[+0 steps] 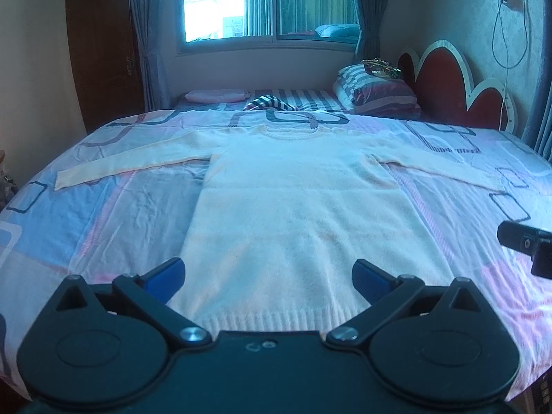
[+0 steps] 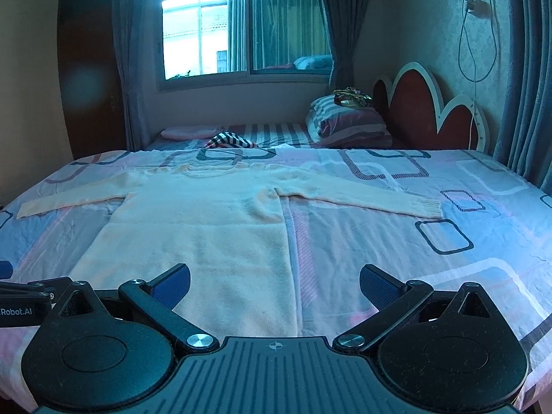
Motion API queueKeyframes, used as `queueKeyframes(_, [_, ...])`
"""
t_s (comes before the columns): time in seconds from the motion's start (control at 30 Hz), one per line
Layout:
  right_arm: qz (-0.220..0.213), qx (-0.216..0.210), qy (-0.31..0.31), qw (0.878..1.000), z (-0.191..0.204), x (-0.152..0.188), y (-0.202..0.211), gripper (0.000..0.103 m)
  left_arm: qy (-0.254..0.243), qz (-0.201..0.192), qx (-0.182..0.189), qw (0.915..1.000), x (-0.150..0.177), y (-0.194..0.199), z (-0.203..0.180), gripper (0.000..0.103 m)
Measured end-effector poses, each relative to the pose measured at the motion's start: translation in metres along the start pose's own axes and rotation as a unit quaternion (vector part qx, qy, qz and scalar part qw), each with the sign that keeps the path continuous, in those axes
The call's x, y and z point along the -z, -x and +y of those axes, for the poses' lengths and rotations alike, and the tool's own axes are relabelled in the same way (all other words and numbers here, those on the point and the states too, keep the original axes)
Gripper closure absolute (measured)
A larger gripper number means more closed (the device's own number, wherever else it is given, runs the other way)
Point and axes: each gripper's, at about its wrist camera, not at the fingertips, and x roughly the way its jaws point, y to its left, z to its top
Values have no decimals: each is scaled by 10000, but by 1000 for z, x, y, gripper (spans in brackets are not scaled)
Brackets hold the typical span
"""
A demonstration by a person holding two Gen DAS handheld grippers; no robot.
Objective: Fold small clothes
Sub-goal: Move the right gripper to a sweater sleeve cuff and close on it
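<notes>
A cream long-sleeved sweater (image 1: 296, 200) lies flat on the bed, hem toward me, neck toward the window, both sleeves spread out sideways. It also shows in the right wrist view (image 2: 196, 220). My left gripper (image 1: 268, 272) is open and empty, held just above the sweater's hem, centred on it. My right gripper (image 2: 275, 281) is open and empty, held over the sweater's right bottom corner and the sheet beside it. The right gripper's body shows at the right edge of the left wrist view (image 1: 528, 245).
The bed sheet (image 2: 431, 241) is pink and blue with dark rounded squares. Striped pillows (image 2: 348, 120), a checked cloth (image 2: 227, 141) and a pink item (image 2: 188, 132) lie at the far end. A red headboard (image 2: 424, 110) stands at the right.
</notes>
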Motion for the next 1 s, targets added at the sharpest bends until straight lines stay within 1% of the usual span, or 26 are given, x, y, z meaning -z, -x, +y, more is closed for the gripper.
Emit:
queueKeyframes(0.1, [31,98,-37,9999,-7,-6,-13,0,84,-33,134,9999,-9,-10,0,0])
queueKeyframes(0.17, [40,153,-73,9998,-13,-10,-23,0,114,-62,160,9998,-15,-17,-1,0])
queueKeyframes(0.37, [-48,413,-313,9986,-31,-26,-51,0,-1,-83,56,10000,-31,-43,-7,1])
queueKeyframes(0.43, [-74,547,-372,9978,-36,-32,-62,0,101,-45,140,9998,-37,-54,-5,1])
queueKeyframes(0.5, [-118,606,-427,9972,-44,-38,-73,0,57,13,241,9997,-44,-67,-5,2])
queueKeyframes(0.6, [-243,627,-527,9963,-55,-45,-88,0,-32,-37,125,9999,-51,-84,-9,3])
queueKeyframes(0.63, [-279,634,-583,9959,-61,-48,-94,0,-13,-66,124,9999,-54,-89,-9,3])
queueKeyframes(0.73, [-339,780,-692,9940,-77,-59,-112,0,-156,-143,-179,9996,-60,-108,-14,1])
queueKeyframes(0.77, [-355,827,-756,9931,-83,-62,-118,0,-190,-189,-212,9994,-62,-112,-16,1])
queueKeyframes(0.83, [-409,918,-940,9905,-98,-67,-131,0,-204,-198,-101,9995,-67,-122,-17,1])
queueKeyframes(0.93, [-409,1309,-1061,9848,-119,-73,-155,0,-133,-354,-74,9993,-71,-136,-17,1])
queueKeyframes(0.97, [-492,1392,-1160,9822,-128,-74,-162,0,-117,-406,-35,9991,-72,-140,-18,1])
queueKeyframes(1.0, [-488,1403,-1254,9809,-136,-75,-169,0,-124,-420,0,9990,-74,-144,-19,1])
